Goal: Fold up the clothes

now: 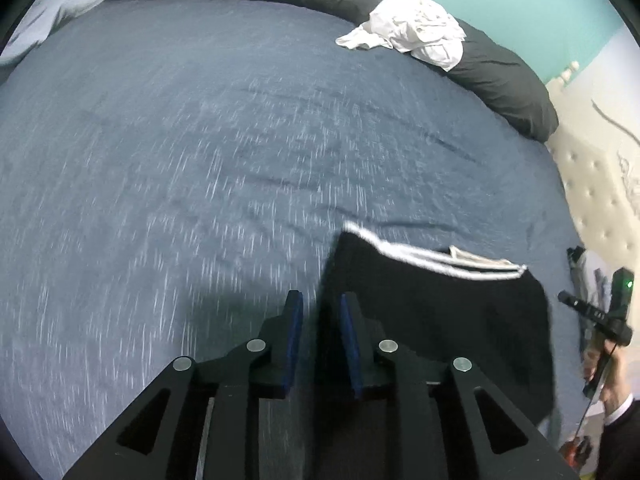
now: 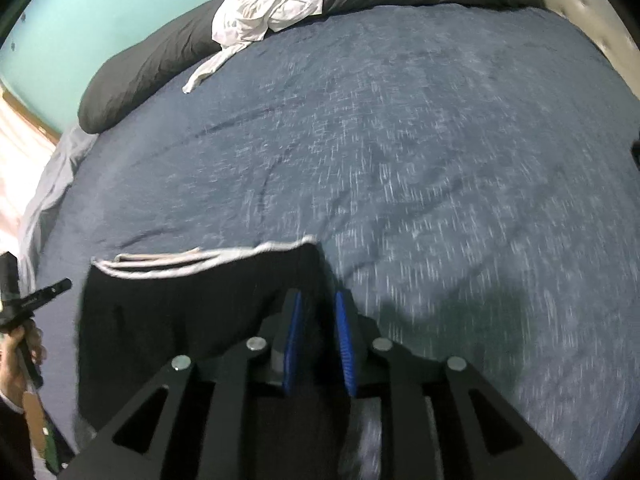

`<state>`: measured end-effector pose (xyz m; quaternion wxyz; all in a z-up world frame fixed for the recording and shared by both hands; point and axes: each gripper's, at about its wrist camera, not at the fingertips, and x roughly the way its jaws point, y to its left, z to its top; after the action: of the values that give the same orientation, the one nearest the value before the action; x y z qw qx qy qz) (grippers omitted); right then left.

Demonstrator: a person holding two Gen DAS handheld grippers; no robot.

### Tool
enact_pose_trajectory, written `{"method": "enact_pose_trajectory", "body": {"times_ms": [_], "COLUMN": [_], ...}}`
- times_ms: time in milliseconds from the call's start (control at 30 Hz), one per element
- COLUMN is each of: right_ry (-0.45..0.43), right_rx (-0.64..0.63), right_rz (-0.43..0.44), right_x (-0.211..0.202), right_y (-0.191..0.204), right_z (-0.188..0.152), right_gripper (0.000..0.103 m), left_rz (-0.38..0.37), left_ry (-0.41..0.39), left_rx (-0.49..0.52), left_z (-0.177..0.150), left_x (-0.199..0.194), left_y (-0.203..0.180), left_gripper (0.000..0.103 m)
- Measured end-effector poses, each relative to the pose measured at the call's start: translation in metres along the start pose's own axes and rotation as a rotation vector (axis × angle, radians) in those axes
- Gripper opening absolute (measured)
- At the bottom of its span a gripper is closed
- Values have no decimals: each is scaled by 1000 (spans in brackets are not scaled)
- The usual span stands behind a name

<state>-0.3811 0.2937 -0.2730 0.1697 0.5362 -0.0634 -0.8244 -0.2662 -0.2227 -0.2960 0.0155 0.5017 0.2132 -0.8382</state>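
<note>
A black garment (image 1: 440, 312) with white stripes along its top edge hangs stretched between my two grippers, above the blue bedspread (image 1: 200, 140). My left gripper (image 1: 320, 300) is shut on the garment's left edge, the dark cloth running down between its blue pads (image 1: 294, 332). In the right wrist view the same black garment (image 2: 180, 320) spreads to the left, and my right gripper (image 2: 318, 298) is shut on its right edge. A hand holding the other gripper shows at the outer edge of each view. The garment's lower part is hidden behind the grippers.
A crumpled white garment (image 1: 412, 32) (image 2: 268, 8) lies at the far side of the bed against a long dark grey pillow (image 1: 500, 76) (image 2: 152, 60). A cream tufted headboard (image 1: 592, 184) borders the bed on one side. A teal wall (image 2: 100, 12) stands behind.
</note>
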Motion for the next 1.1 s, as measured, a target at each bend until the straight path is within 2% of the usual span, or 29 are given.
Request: {"method": "enact_pose_trajectory", "body": {"times_ms": [67,300,367,433,533,800,967,1100], "right_ry": [11,80,92,104,121,126,133,144], "right_rx": [6,-7,-11,-10,-8,-13,-5,8], "right_rz": [12,42,44,48,52,53,38,27], "right_x": [-9,-40,-49,-54,-62,-74,-68,-60], "right_y": [3,22,26,25,23,25,22,14], "right_z": [-9,-73,-94,-110,-135,-167,-176,-181], "right_gripper": [18,20,26,30,31,32,42,42], "left_rz": [4,-8,-12,-11,-12,-15,-20,-13], "left_ry": [15,66,79,89,102,128,130,135], "left_rx": [5,25,33,39,52,37,27,25], "left_z": [-12,-65,-80,-92,-112,-152,-163,-166], "left_x": [-7,-39,-45,-49,-57,-67,-66,-58], "left_y": [-1,-4,-7,-9,-13,-11,-7,-6], "left_gripper": [26,33,40,40,40,41,41,41]}}
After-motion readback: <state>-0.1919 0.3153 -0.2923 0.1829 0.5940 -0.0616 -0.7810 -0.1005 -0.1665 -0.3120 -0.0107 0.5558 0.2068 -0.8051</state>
